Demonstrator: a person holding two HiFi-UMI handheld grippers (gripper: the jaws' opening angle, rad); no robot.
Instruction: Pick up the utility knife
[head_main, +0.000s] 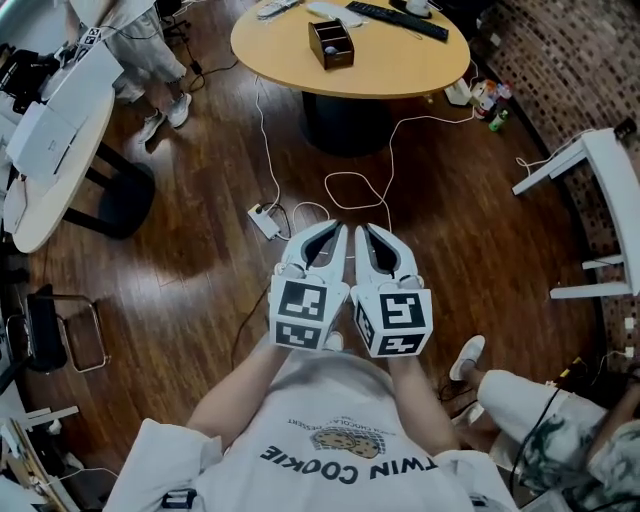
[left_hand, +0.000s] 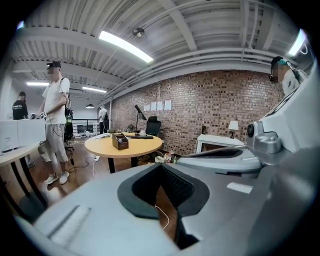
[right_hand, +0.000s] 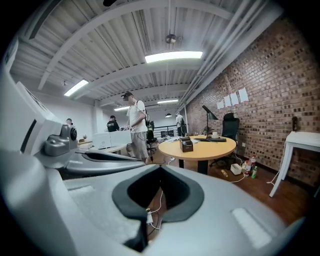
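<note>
No utility knife shows clearly in any view. In the head view my left gripper (head_main: 340, 230) and right gripper (head_main: 366, 230) hang side by side over the wooden floor, both shut and empty. They point toward a round yellow table (head_main: 400, 72). On that table stand a small brown box (head_main: 331, 44) and a black keyboard (head_main: 398, 20). In the left gripper view the shut jaws (left_hand: 161, 166) frame the table (left_hand: 100, 145) and the box (left_hand: 120, 141) far ahead. The right gripper view shows its shut jaws (right_hand: 161, 168) with the same table (right_hand: 212, 146) and box (right_hand: 187, 145) ahead.
A white power strip (head_main: 264, 221) and looping white cables (head_main: 352, 186) lie on the floor between me and the table. A white table (head_main: 45, 150) stands left, a white desk (head_main: 612, 185) right by the brick wall. A person's shoes (head_main: 166, 113) are at upper left, another person's shoe (head_main: 467, 356) at right.
</note>
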